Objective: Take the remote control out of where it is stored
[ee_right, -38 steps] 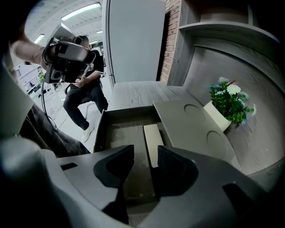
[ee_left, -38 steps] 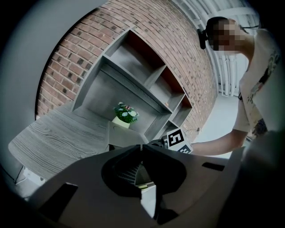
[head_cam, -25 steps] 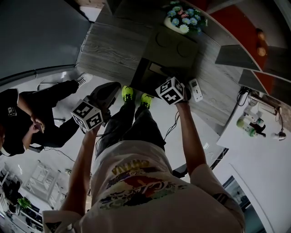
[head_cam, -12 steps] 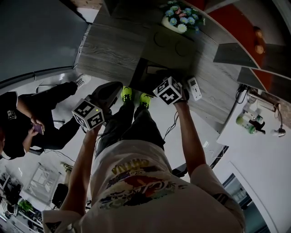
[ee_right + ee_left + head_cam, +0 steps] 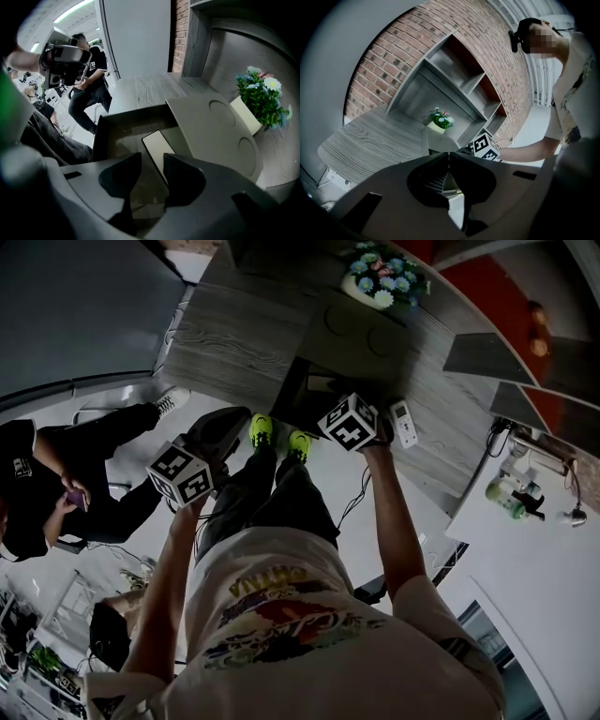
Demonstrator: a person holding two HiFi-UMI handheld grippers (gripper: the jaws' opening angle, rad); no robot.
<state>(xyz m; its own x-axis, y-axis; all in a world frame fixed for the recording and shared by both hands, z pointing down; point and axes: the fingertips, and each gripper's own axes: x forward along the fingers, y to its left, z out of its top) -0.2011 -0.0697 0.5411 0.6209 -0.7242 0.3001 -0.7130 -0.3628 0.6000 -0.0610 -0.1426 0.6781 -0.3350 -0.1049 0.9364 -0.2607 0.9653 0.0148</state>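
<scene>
A dark open box (image 5: 101,136) stands on the grey wooden desk (image 5: 225,343); its lid (image 5: 213,133), with two round recesses, is swung back. Inside lies a flat pale slab (image 5: 157,145), maybe the remote control. My right gripper (image 5: 151,159) hangs over the box with its jaws apart, the slab running under the right-hand jaw, no pad pressing on it. In the head view the right gripper (image 5: 354,418) is at the box's front edge, and a small white remote-like device (image 5: 403,424) lies on the desk just right of it. My left gripper (image 5: 450,155) is shut and empty, off the desk.
A pot of flowers (image 5: 380,277) stands behind the lid. Wall shelves (image 5: 487,352) rise at the right. A white table with bottles (image 5: 511,493) is further right. A seated person (image 5: 56,484) is on the left, and cables lie on the floor.
Both grippers keep almost the same places over the last second. Only the people in the background at the left have shifted.
</scene>
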